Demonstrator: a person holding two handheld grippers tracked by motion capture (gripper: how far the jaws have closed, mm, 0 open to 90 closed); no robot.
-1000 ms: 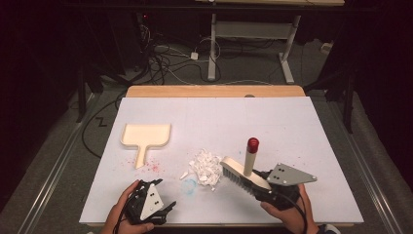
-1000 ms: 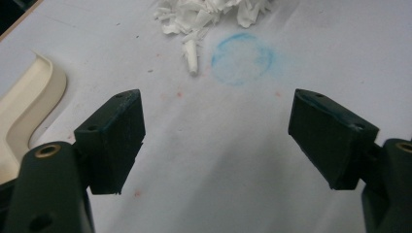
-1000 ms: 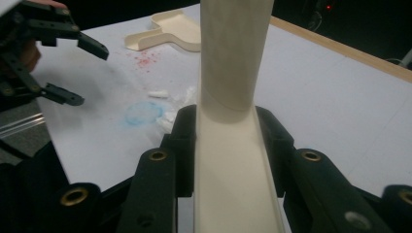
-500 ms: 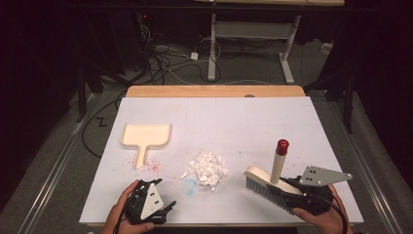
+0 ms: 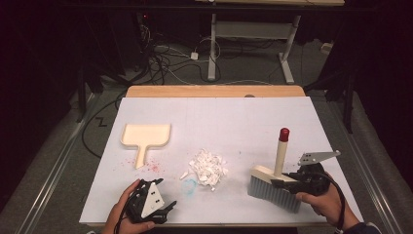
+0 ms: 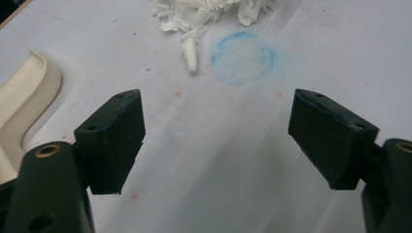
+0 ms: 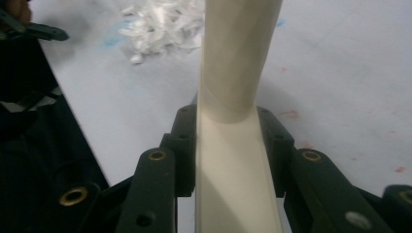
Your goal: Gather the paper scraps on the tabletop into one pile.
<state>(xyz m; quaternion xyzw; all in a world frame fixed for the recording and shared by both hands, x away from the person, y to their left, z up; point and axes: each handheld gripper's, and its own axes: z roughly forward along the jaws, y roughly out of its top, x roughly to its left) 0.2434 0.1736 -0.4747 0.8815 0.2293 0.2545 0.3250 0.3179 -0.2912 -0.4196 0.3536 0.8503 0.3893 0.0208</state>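
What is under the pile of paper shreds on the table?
White table cover shows around the paper shreds, with a blue chalk ring just beside them. Whatever lies directly beneath the pile is covered.

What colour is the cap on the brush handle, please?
Red cap on the cream brush; clearest in the high view.

Cream plastic hand brush with red-capped handle (image 5: 275,180), handle tilted upright, bristles down on the white table cover, well right of the pile of white paper shreds (image 5: 208,167). Cream plastic dustpan (image 5: 145,137) lies flat, well left of that pile, handle toward the near edge.
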